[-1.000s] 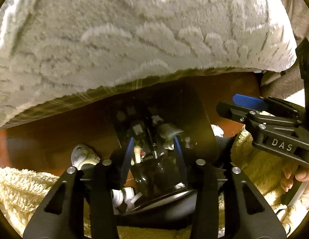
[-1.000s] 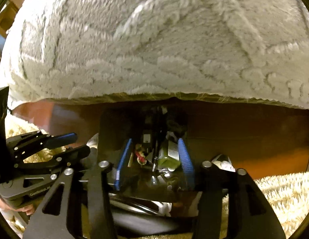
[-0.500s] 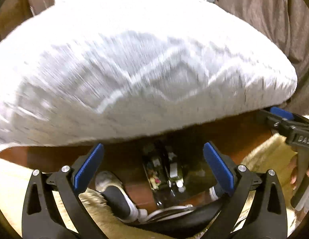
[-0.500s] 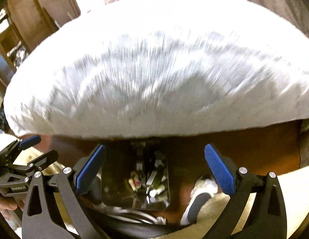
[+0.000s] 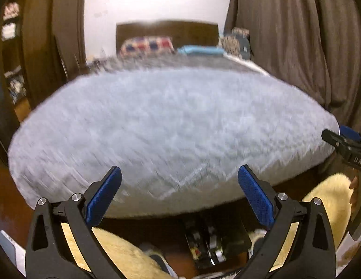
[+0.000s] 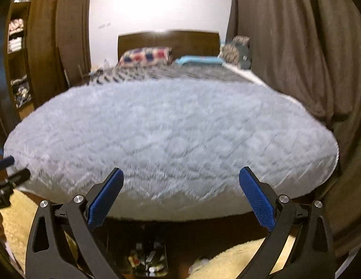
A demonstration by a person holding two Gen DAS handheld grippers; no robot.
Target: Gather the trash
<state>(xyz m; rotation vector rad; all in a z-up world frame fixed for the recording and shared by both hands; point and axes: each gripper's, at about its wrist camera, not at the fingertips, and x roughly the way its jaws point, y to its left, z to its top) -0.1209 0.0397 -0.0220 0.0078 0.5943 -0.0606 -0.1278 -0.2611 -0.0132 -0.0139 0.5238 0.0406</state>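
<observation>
1. Left gripper (image 5: 180, 181) spread wide, blue pads (image 5: 103, 195) clear of everything, nothing between them; jaws just been opening.
2. Right gripper (image 6: 181, 182) likewise gaping and empty, pads (image 6: 257, 197) free in the air; jaws just been opening too. Seen also at the right edge of the left view (image 5: 348, 144), cut off by the frame.
3. Trash (image 6: 146, 261) low at the bottom of both views, below and between the fingers: small mixed bits inside a dark, glossy bag or bin (image 5: 213, 244). Single pieces too small and dim to name; container edges partly masked by the gripper arms, so bag or bin, hard to say.
4. Just beside it, cream fleecy fabric (image 5: 124, 255) on both sides, and a pale, shoe-like shape (image 6: 201, 264), mostly hidden.
5. Beyond, a bed with a fluffy grey-white blanket (image 6: 171, 139), smeared by motion blur in the left view.
6. Farther off, patterned pillows (image 6: 145, 57) against a dark headboard (image 6: 168, 40), brown curtains (image 6: 296, 46) to the right, shelves (image 6: 17, 58) at left, contents indistinct.
</observation>
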